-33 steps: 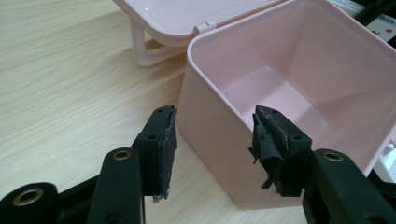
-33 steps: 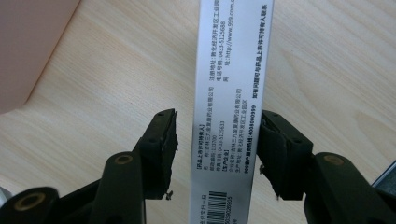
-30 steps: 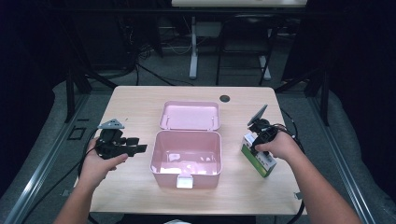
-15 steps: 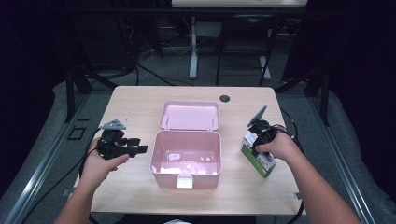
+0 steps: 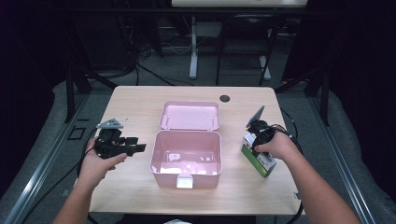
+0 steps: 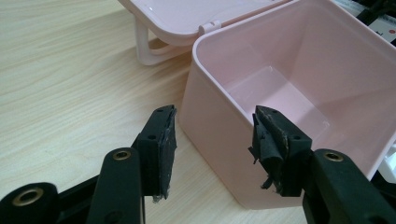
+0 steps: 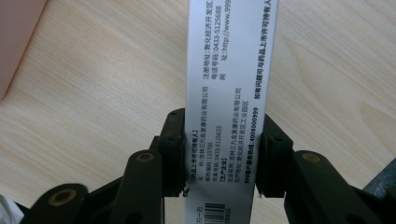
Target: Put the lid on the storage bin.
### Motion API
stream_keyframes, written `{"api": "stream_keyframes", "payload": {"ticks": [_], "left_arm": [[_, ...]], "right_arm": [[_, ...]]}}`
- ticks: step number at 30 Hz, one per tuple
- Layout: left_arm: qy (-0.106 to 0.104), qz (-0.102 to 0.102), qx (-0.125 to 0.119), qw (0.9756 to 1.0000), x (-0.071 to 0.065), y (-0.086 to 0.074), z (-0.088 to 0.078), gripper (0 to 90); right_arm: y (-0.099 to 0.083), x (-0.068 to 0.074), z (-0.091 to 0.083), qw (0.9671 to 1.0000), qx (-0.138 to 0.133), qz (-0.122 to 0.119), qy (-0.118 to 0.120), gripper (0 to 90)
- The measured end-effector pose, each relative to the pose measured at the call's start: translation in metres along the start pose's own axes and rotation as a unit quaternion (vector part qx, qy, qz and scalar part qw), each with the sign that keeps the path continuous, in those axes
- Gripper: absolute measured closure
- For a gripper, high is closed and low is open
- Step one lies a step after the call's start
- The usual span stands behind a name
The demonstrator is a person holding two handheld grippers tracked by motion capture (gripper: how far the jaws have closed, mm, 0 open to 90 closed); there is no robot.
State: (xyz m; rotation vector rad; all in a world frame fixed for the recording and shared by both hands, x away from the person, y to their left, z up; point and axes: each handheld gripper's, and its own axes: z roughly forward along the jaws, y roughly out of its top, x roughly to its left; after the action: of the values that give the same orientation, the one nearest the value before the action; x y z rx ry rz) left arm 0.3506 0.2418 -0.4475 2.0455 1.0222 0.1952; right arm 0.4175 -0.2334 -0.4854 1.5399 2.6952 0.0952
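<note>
An open pink plastic box [image 5: 161, 175] sits mid-table with its lid [image 5: 190, 115] folded flat behind it. The box [image 6: 280, 84] is empty. My left gripper [image 5: 137, 144] hovers level just left of it, open, and its fingertips [image 6: 212, 140] frame the near left corner without touching. At the right a green-and-white medicine carton [image 5: 262, 162] lies on the wood. My right gripper [image 5: 253, 141] points down onto it. Its jaws have just been closing and now press the carton's [image 7: 229, 70] two long sides, right gripper [image 7: 222, 154] astride its printed white face.
The light wooden table [image 5: 130, 107] has a black round grommet [image 5: 225, 98] near its far edge. Cables trail from both grippers off the table sides. Beyond the table are dark floor, desk legs and more cables.
</note>
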Motion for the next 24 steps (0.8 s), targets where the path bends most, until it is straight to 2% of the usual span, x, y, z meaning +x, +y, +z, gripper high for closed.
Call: {"api": "stream_keyframes", "payload": {"ticks": [15, 16, 24], "left_arm": [[0.001, -0.001, -0.001, 1.0, 0.0, 0.0, 0.0, 49.5], [0.001, -0.001, 0.0, 1.0, 0.001, 0.0, 0.0, 49.5], [0.002, -0.003, -0.004, 1.0, 0.001, 0.0, -0.002, 49.4]], "right_arm": [[-0.001, 0.001, -0.003, 1.0, -0.007, -0.001, -0.001, 61.5], [0.0, 0.001, -0.007, 1.0, -0.001, -0.002, -0.004, 61.5], [-0.001, 0.003, -0.022, 0.9999, -0.009, -0.005, -0.009, 61.5]]}}
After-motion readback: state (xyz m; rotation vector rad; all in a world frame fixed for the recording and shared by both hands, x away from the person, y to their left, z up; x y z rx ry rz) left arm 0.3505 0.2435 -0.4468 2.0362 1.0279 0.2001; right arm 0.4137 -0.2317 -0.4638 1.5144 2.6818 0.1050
